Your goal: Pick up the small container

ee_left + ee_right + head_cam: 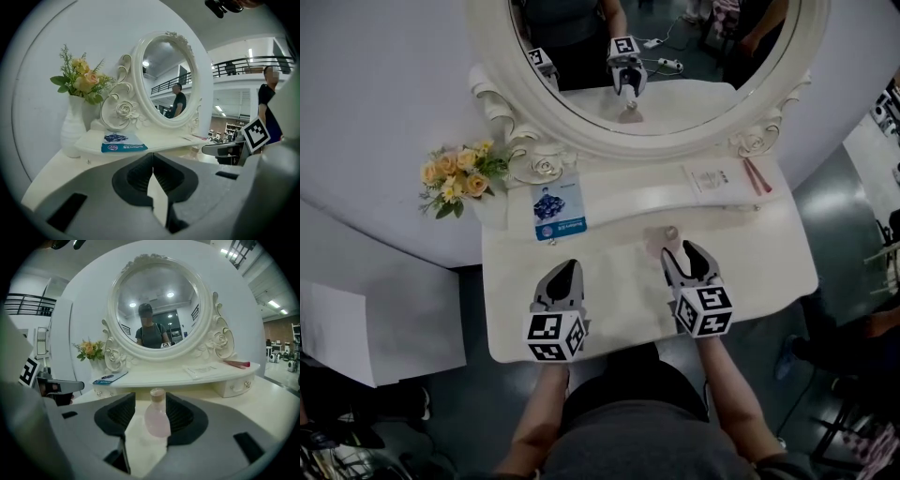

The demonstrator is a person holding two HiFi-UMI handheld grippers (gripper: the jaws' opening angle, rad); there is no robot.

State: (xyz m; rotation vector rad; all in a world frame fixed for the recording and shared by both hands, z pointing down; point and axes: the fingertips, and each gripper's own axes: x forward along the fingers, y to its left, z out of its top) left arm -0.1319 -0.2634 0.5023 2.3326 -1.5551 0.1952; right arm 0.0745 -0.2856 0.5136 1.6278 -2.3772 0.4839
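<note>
Pink and see-through, the small container is a little bulb-bodied bottle with a tan cap. It stands upright on the white desk, in front of the oval mirror's shelf. The right tool has its jaws spread wide, and in the right gripper view the bottle sits in their mouth with desk showing on either side of it, so no pad presses on it yet. From the head view it stands just at the tips of that tool rather than deep inside. The left tool rests apart on the desk's left side, with its jaws closed together on nothing. We judge the bottle light and rigid, probably smooth and a little slippery, and easy to knock over because the base is small — whether it is glass or plastic we cannot tell. We would push the jaws a little further in, then close gently on the widest part of the body, low down, not on the narrow neck or cap. Then we would lift straight up, to keep it from twisting out.
</note>
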